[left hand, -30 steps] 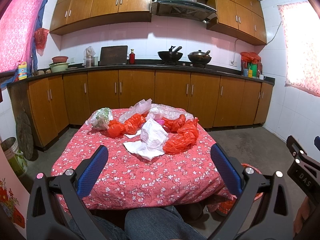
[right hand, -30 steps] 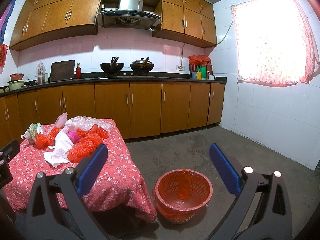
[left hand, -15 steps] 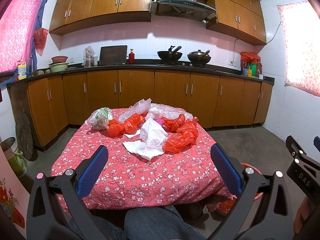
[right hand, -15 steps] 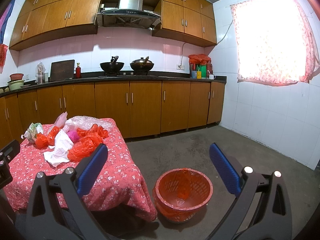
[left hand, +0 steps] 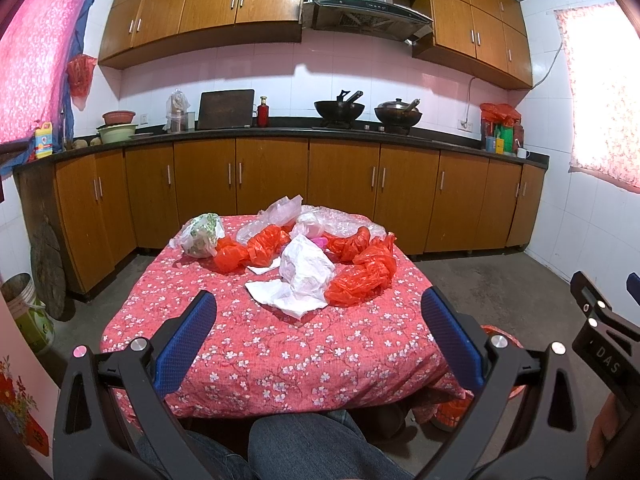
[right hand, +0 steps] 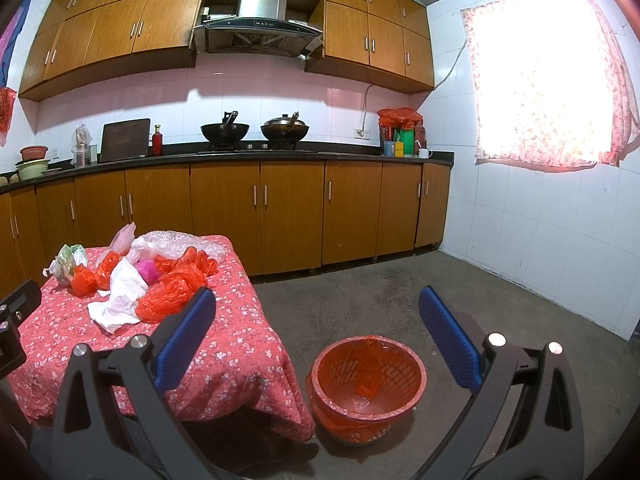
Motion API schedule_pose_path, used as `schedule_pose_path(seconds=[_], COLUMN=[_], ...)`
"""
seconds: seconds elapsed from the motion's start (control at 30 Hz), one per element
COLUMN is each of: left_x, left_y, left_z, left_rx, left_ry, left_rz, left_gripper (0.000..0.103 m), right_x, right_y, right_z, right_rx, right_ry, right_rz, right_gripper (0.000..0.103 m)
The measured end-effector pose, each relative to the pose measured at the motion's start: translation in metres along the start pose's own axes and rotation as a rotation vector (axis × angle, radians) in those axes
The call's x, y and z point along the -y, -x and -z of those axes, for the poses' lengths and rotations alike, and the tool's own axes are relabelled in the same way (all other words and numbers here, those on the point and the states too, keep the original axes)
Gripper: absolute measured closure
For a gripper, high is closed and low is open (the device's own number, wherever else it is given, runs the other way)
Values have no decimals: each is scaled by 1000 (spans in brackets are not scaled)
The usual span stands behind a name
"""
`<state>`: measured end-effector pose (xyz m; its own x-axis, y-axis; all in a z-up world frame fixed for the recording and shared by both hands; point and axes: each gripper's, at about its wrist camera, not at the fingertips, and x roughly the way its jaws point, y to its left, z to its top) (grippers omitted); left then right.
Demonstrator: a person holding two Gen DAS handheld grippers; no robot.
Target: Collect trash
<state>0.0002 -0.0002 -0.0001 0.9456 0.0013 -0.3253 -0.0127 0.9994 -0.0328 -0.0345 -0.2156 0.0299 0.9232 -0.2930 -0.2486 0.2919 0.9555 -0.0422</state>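
A pile of trash lies on the far half of a table with a red flowered cloth (left hand: 280, 352): crumpled white paper (left hand: 302, 276), orange plastic bags (left hand: 362, 270), clear plastic bags (left hand: 280, 212) and a green-printed bag (left hand: 202, 234). My left gripper (left hand: 318, 330) is open and empty, held above the near edge of the table, short of the pile. My right gripper (right hand: 316, 334) is open and empty, held above the floor right of the table. An orange waste basket (right hand: 366, 384) with an orange liner stands on the floor below it. The pile also shows in the right wrist view (right hand: 120, 292).
Wooden cabinets (left hand: 272, 176) and a dark counter with two woks (left hand: 340, 108) run along the back wall. A bucket (left hand: 24, 308) stands on the floor at the left. My knee (left hand: 304, 448) sits under the near table edge. Bare concrete floor (right hand: 400, 280) lies right of the table.
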Motion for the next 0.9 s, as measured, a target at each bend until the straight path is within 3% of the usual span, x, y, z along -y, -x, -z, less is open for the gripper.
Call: schedule_pose_path(seconds=[0.9], left_x=[-2], left_y=[-5], left_z=[2], left_rx=[-28], left_ry=[6], left_rz=[-17], left_gripper=[2], right_x=[-5], right_y=[-13], right_z=[9], right_rx=[-29], right_ry=[2], right_rz=[-25], right_gripper=[4])
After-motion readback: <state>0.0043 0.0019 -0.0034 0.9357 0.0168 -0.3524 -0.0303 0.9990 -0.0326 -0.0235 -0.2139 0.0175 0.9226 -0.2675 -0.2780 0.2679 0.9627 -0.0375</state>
